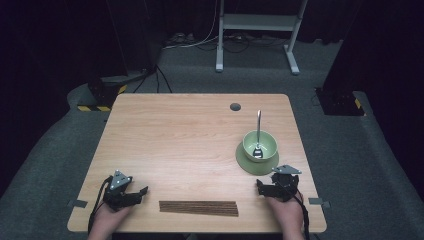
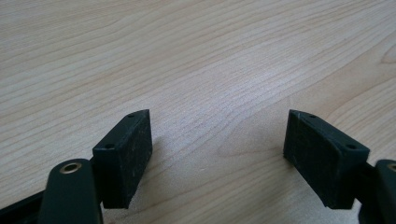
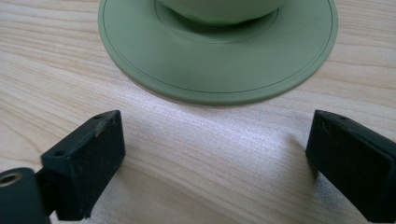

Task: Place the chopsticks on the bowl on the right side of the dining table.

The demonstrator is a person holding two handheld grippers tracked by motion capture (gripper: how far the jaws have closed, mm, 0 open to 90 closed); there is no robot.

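Note:
A green bowl (image 1: pixel 259 144) stands on a green saucer (image 1: pixel 245 161) at the right of the wooden table, with a metal spoon (image 1: pixel 258 134) leaning in it. A bundle of dark brown chopsticks (image 1: pixel 198 207) lies along the front edge. My left gripper (image 1: pixel 131 192) rests at the front left, open, with bare wood between its pads (image 2: pixel 125 154). My right gripper (image 1: pixel 274 184) rests at the front right just short of the saucer (image 3: pixel 219 60), open, nothing between its pads (image 3: pixel 88 158).
A round cable hole (image 1: pixel 235 106) sits near the table's (image 1: pixel 190 130) far edge. Beyond the table stands a white metal frame (image 1: pixel 257 30) with cables on the grey floor. Dark stands flank the table at both sides.

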